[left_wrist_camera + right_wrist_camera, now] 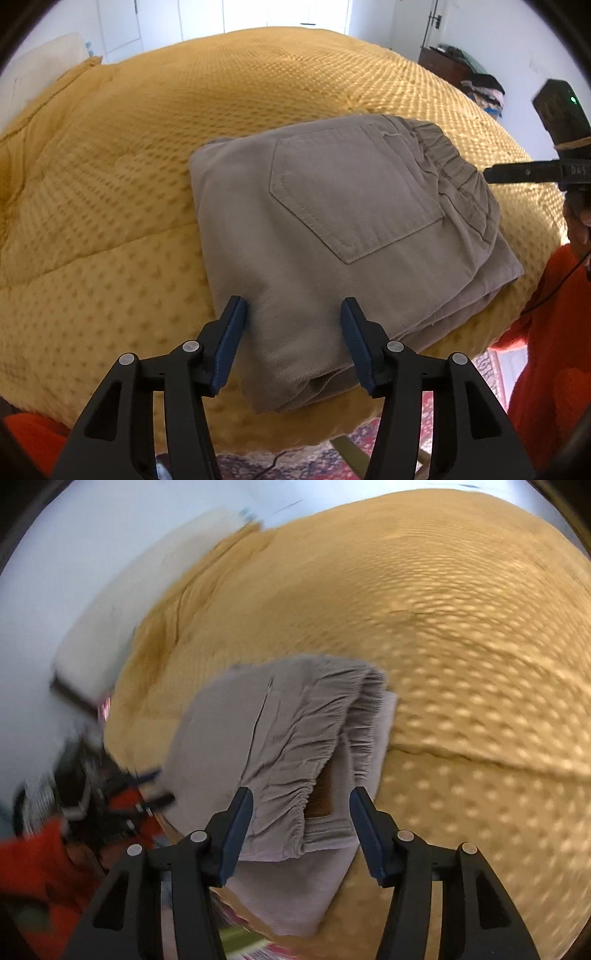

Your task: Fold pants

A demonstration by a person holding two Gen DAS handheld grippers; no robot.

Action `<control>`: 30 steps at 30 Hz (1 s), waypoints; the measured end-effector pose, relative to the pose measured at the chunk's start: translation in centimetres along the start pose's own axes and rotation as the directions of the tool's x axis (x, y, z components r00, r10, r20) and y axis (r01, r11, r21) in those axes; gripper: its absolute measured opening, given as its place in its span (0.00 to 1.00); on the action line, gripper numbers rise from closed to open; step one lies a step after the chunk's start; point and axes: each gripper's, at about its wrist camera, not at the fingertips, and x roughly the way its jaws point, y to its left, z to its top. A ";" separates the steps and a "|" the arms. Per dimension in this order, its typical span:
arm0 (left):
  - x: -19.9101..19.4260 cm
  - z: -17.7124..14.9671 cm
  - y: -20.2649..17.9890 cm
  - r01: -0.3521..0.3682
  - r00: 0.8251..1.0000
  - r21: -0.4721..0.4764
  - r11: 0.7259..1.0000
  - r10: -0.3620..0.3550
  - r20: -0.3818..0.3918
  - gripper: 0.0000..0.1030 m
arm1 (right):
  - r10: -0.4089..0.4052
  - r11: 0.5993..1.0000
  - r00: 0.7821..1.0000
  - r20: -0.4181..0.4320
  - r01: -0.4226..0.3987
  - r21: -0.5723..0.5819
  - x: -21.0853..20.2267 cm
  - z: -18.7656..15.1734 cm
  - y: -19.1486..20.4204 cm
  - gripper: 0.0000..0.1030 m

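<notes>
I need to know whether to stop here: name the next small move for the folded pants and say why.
Probably draw both back and stop. The pants already lie in a compact folded stack on the yellow bedspread, pocket up, and the left hand-held gripper and right hand-held gripper are both open, holding nothing.

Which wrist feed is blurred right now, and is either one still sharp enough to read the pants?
Left wrist view: sharp, folded pants and pocket stitching clear on the yellow bedspread, fisheye bulge only. Right wrist view: motion-smeared throughout, worst at the left edge; elastic waistband still readable.
</notes>
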 end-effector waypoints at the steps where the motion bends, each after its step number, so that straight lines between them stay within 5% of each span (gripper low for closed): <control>1: 0.0 0.0 -0.1 -0.003 1.000 0.004 1.000 0.003 0.000 0.53 | -0.001 1.000 0.999 -0.033 0.000 -0.025 0.8 0.1 0.4 0.54; 4: -0.1 -0.1 0.1 0.006 1.000 -0.003 1.000 -0.006 0.002 0.53 | -0.009 0.993 0.990 -0.140 -0.007 -0.117 2.2 0.3 1.3 0.51; 9: 0.0 -0.2 0.3 0.014 1.000 -0.014 1.000 -0.014 0.005 0.54 | -0.126 0.982 0.986 -0.109 0.108 -0.157 1.5 0.7 1.0 0.51; 17: 0.3 -0.3 0.5 0.021 1.000 -0.031 0.999 -0.021 0.002 0.56 | 0.027 0.995 0.985 -0.169 -0.043 -0.092 1.9 0.4 0.0 0.51; 20: 0.6 -0.3 0.6 0.019 1.000 -0.040 0.999 -0.019 -0.002 0.57 | 0.153 0.986 0.969 -0.196 -0.164 -0.040 1.2 1.1 -1.0 0.49; 23: 0.8 -0.2 0.6 0.016 1.000 -0.040 0.999 -0.016 0.001 0.59 | 0.193 0.980 0.958 -0.213 -0.198 0.000 1.8 1.7 -1.5 0.46; 25: 0.9 -0.1 0.6 0.015 1.000 -0.037 0.999 -0.015 -0.001 0.59 | 0.138 0.987 0.956 -0.259 -0.153 -0.041 3.2 1.5 -0.4 0.46; 28: 0.8 -0.1 0.8 0.021 1.000 -0.037 0.999 -0.021 -0.002 0.60 | -0.048 0.976 0.954 -0.295 -0.017 -0.215 4.4 1.2 2.4 0.39; 30: 0.5 0.0 1.3 0.035 0.999 -0.058 0.998 -0.035 -0.003 0.60 | -0.076 0.957 0.960 -0.269 -0.005 -0.289 3.4 1.4 4.3 0.21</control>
